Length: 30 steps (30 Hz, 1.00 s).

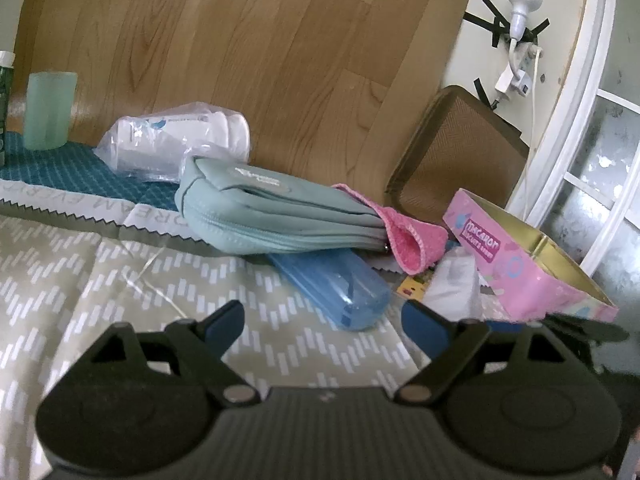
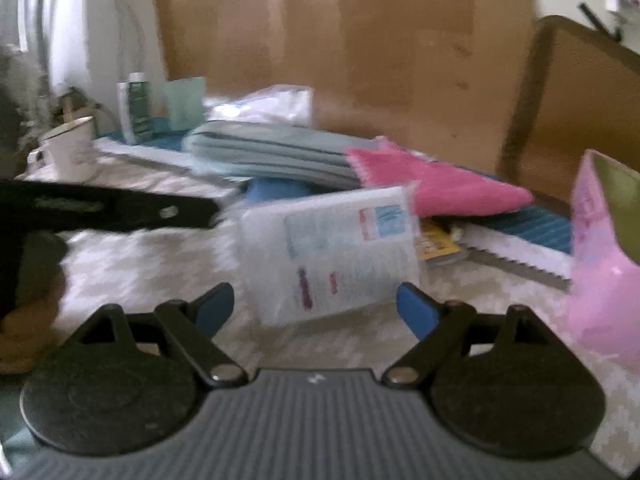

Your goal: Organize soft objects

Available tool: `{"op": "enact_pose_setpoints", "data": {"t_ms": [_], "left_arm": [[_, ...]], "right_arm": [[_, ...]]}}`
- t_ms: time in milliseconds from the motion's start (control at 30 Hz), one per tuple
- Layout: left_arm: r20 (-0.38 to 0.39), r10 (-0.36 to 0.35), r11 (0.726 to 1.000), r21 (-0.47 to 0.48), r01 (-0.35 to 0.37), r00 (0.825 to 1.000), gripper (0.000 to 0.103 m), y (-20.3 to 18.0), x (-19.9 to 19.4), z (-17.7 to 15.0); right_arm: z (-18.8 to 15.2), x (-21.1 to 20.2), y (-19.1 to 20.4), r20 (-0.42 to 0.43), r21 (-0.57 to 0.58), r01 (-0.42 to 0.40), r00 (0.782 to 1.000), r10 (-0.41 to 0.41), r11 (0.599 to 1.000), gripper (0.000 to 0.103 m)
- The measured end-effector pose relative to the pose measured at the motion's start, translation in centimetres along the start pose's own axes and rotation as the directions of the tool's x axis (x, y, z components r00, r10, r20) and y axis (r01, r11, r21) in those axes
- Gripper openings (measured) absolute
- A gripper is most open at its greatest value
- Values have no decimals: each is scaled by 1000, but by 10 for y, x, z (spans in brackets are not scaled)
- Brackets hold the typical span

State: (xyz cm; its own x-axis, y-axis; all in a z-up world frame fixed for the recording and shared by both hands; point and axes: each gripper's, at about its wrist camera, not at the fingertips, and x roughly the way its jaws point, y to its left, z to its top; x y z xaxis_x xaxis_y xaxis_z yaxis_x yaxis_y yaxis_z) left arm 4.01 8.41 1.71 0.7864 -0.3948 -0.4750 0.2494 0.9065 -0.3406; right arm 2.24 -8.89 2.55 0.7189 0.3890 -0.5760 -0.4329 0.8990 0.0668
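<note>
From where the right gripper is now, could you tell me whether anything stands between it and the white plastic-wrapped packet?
Nothing visible does. The right gripper is open, and the white plastic-wrapped packet lies straight ahead, just beyond its blue fingertips. The pink cloth and pale green zip pouch lie behind the packet.

Open cloth up close, clutter stacked behind it.

From the left gripper [image 1: 322,322], jaws wide, I have bare patterned cloth [image 1: 120,280] ahead and to the left. Further on, the blue case [image 1: 332,284] lies across the way, the teal pouch [image 1: 256,212] resting on it with a pink cloth [image 1: 408,240] poking from its end. The pink tin [image 1: 520,264] closes off the right side; a plastic bag [image 1: 176,140] and cup [image 1: 50,110] stand along the wooden back wall [image 1: 248,48]. From the right gripper [image 2: 316,304], also spread, a white packet [image 2: 332,252] sits just ahead between the fingers, with bare cloth on either side of it.
</note>
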Motion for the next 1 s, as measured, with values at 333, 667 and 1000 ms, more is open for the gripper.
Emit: {"op": "enact_pose_setpoints", "data": {"t_ms": [333, 667, 1000], "left_arm": [[2, -7, 1000, 18, 7, 1000, 90, -3, -2, -1], [-3, -13, 1000, -20, 13, 1000, 89, 4, -1, 1], [-11, -48, 998, -27, 48, 999, 87, 4, 1, 2]], "right_arm": [[-29, -39, 32, -63, -97, -169, 985, 163, 981, 90], [16, -23, -19, 90, 52, -8, 996, 3, 999, 90], [9, -2, -15, 83, 11, -46, 996, 45, 999, 89]]}}
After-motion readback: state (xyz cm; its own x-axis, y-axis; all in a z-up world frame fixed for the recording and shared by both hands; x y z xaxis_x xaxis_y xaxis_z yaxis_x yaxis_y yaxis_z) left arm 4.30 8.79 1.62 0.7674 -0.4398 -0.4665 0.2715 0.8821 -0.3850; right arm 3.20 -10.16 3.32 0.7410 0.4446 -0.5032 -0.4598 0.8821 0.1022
